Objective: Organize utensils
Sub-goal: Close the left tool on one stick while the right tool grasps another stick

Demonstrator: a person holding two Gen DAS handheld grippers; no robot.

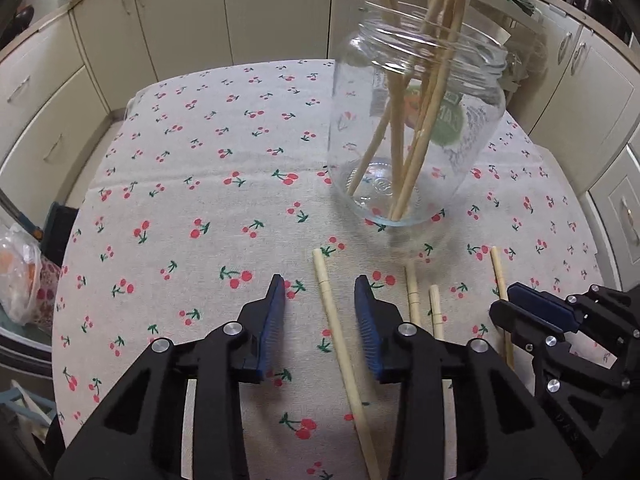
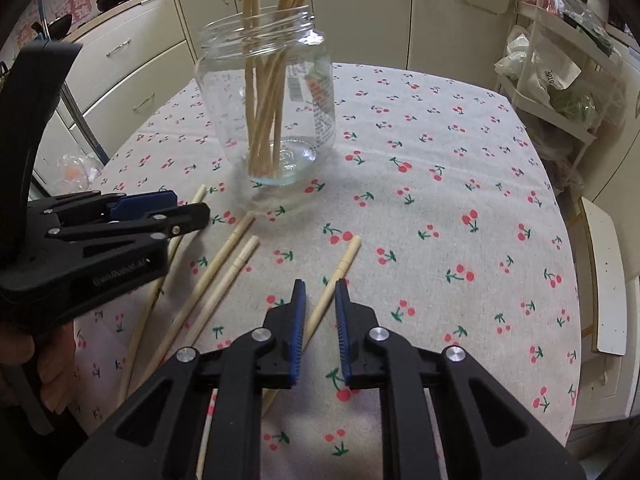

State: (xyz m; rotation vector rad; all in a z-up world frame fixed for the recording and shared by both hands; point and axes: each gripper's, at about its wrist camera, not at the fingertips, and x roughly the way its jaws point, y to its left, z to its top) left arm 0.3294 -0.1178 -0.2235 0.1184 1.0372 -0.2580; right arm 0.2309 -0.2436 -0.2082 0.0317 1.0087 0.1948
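Both grippers, left gripper (image 1: 320, 280) and right gripper (image 2: 320, 284), straddle chopsticks unclenched; only the right view shows the trolley (image 2: 560, 92)

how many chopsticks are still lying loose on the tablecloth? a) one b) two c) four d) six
c: four chopsticks lie on the cloth in front of the glass jar, at and; the rest stand in the jar.

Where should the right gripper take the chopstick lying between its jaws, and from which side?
Grip the chopstick on its plain shaft just below the notched thick end, coming down from above with the right gripper jaws straddling it crosswise. It lies flat on the tablecloth, clear of the others, so only the top and sides are reachable.
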